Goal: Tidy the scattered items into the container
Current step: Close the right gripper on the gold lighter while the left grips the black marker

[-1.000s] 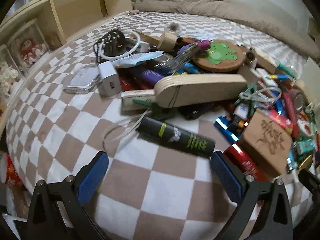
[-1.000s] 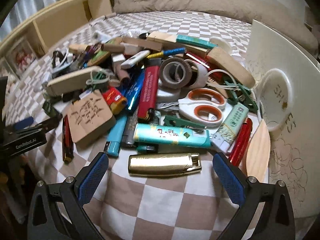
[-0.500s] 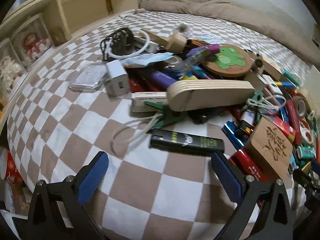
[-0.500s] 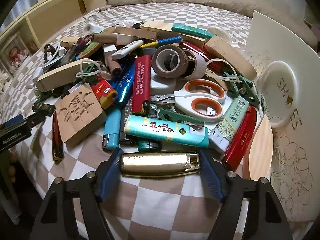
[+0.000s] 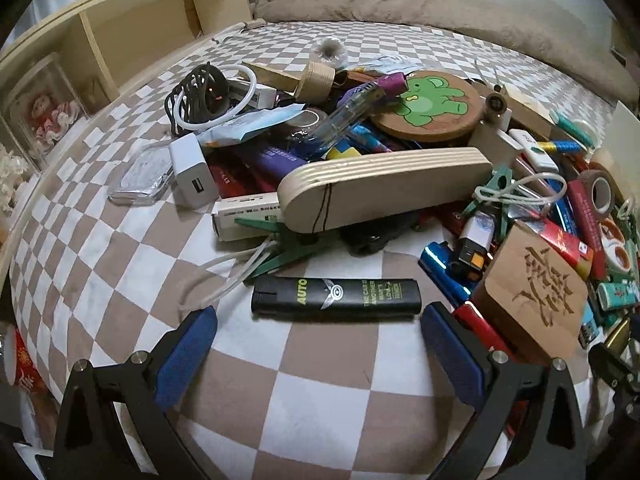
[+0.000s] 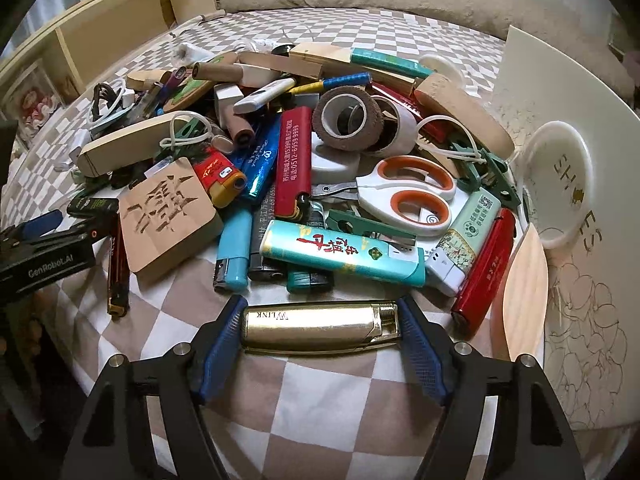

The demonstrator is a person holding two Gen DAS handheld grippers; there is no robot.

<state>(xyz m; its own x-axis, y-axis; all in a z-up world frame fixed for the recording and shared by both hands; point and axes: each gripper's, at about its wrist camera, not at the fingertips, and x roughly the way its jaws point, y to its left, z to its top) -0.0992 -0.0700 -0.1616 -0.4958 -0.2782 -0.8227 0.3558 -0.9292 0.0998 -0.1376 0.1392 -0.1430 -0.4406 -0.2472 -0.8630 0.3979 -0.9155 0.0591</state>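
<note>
A heap of small items lies on a checkered bed cover (image 5: 320,396). My right gripper (image 6: 322,330) is shut on a gold lighter (image 6: 320,328) lying crosswise at the near edge of the heap, blue pads at both its ends. My left gripper (image 5: 318,344) is open; a black lighter (image 5: 336,299) lies crosswise just beyond its fingertips, between the blue pads. The white container (image 6: 576,216) stands at the right in the right wrist view. The left gripper also shows in the right wrist view (image 6: 44,236).
The heap holds scissors (image 6: 404,192), tape rolls (image 6: 346,118), a wooden tag (image 6: 168,216), several lighters, a wooden paddle (image 5: 380,188), a frog coaster (image 5: 430,104), a white charger (image 5: 192,172) and cables (image 5: 204,96). A wooden shelf (image 5: 120,36) runs along the left.
My right gripper moved forward and closed its pads onto the gold lighter's ends. My left gripper moved closer to the black lighter and stayed open.
</note>
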